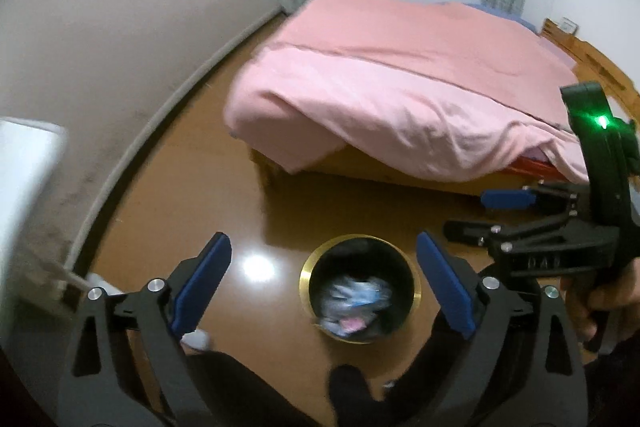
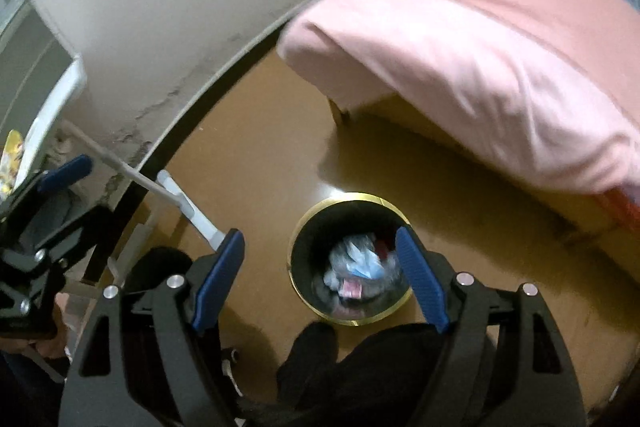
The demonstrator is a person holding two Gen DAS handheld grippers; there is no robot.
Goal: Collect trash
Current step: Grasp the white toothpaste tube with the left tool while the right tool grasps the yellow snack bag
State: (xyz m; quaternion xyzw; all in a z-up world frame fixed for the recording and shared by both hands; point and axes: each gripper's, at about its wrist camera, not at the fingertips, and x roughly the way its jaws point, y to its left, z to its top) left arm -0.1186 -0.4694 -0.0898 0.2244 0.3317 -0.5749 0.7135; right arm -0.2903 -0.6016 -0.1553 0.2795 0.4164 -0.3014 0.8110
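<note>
Below, a round black waste bin with a brass-coloured rim (image 1: 360,291) stands upright on the glossy brown wooden floor (image 1: 192,187), its mouth opening straight up toward both cameras, so its long axis runs vertical. Inside lies a blurred heap of crumpled white, blue and pink trash (image 2: 358,273), well down in the bin; single pieces cannot be told apart.

The left gripper (image 1: 324,287) hangs above the bin with its blue-padded fingers (image 1: 204,283) spread wide, nothing between them. The right gripper (image 2: 318,281) likewise hangs over the bin with its jaws wide apart and empty; in the left wrist view it shows at the right edge (image 1: 484,213), fingers pointing left, with a green light on its body.

The person's dark-socked foot (image 2: 310,359) rests on the floor just beside the bin's near edge. Beyond the bin stands a bed draped in a pink blanket (image 1: 400,79), whose cloth hangs over the wooden frame. A pale wall (image 1: 140,7) with a grey skirting board curves along the left.
</note>
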